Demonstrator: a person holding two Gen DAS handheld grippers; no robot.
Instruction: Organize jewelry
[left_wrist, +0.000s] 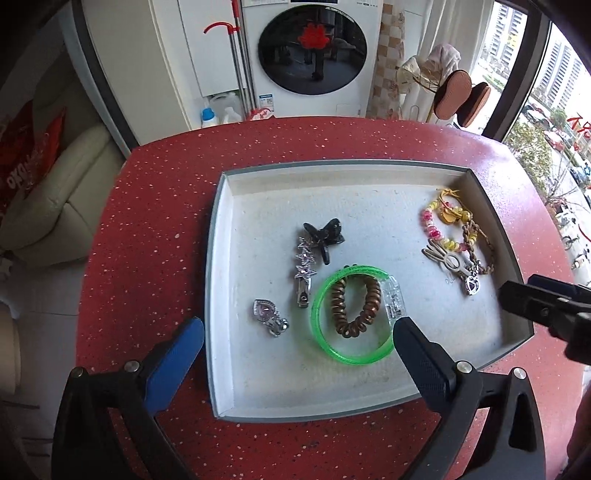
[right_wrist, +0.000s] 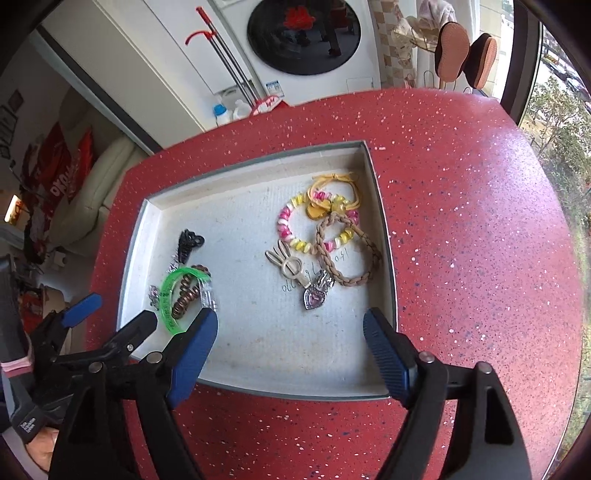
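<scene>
A white tray (left_wrist: 332, 165) sits on the red table. On its left lie a green bangle (left_wrist: 351, 356) ringing a brown spiral hair tie (left_wrist: 338, 310), a silver star clip (left_wrist: 304, 271), a black claw clip (left_wrist: 325, 236) and a small silver heart charm (left_wrist: 266, 316). On the right is a pile: a pink-yellow bead bracelet (right_wrist: 286, 225), a braided brown bracelet (right_wrist: 364, 275), a beige bunny clip (right_wrist: 288, 264) and a heart pendant (right_wrist: 313, 298). My left gripper (left_wrist: 299, 332) hangs open over the left group, holding nothing. My right gripper (right_wrist: 291, 321) is open and empty near the tray's front.
The speckled red table (right_wrist: 461, 240) has bare surface to the right of the tray. A washing machine (left_wrist: 312, 51), bottles (left_wrist: 208, 117) and a mop stand beyond the far edge. A cream sofa (left_wrist: 55, 206) is at the left, a window at the right.
</scene>
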